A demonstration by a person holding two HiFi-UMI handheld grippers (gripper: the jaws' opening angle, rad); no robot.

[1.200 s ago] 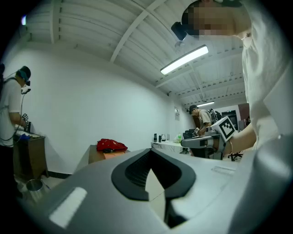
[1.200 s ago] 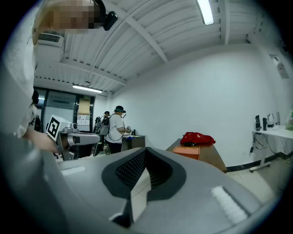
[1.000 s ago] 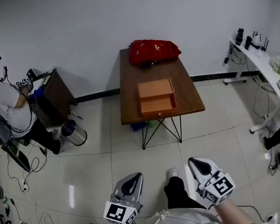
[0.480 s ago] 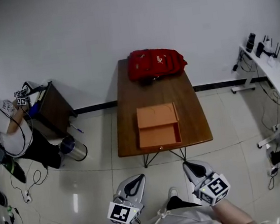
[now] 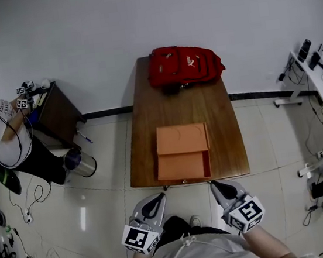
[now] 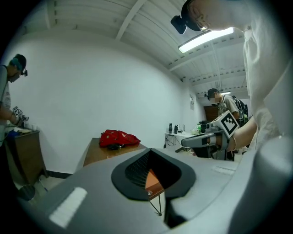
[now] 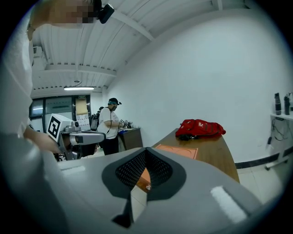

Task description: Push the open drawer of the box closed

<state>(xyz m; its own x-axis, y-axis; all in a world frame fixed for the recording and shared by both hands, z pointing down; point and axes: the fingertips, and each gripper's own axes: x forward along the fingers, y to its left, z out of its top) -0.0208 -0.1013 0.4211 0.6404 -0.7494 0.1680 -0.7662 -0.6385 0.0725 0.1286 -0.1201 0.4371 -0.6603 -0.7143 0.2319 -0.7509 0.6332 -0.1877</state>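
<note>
We have moved up to the table. 1 s back it stood well ahead of us; now its near edge lies just past our left gripper and right gripper. The box by that edge is nearer too.

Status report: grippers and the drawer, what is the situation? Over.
Left gripper and right gripper shut, empty, off the table. Drawer open, facing them. Nothing in the way.

No lettering legible; the red backpack bears a blurred white logo.
</note>
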